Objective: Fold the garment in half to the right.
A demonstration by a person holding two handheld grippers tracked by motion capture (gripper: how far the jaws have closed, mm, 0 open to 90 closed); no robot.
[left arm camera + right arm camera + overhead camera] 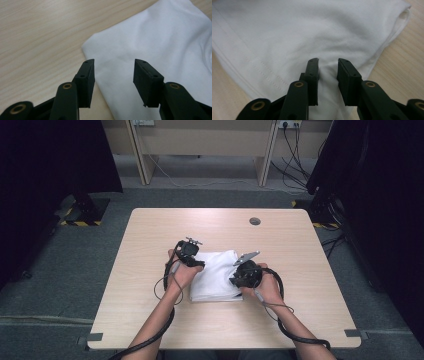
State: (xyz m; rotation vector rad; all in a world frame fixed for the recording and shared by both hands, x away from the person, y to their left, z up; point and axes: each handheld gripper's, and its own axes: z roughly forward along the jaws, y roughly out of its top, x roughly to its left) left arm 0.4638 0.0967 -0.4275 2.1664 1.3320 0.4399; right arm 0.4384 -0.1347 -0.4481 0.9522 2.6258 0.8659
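Note:
A folded white cloth (216,275) lies on the light wooden table (150,320), a little in front of its middle. My left gripper (197,262) is at the cloth's left edge. In the left gripper view its jaws stand wide apart, so the left gripper (113,65) is open, hovering over a corner of the cloth (155,42) with nothing between them. My right gripper (234,280) is at the cloth's right side. In the right gripper view the right gripper (328,62) is nearly closed, with a raised ridge of the cloth (312,32) pinched between the jaws.
A round grey cable hole (255,221) sits near the table's far edge. Black curtains hang on both sides, and cables run over the grey floor behind the table. Bare wood (37,30) surrounds the cloth on all sides.

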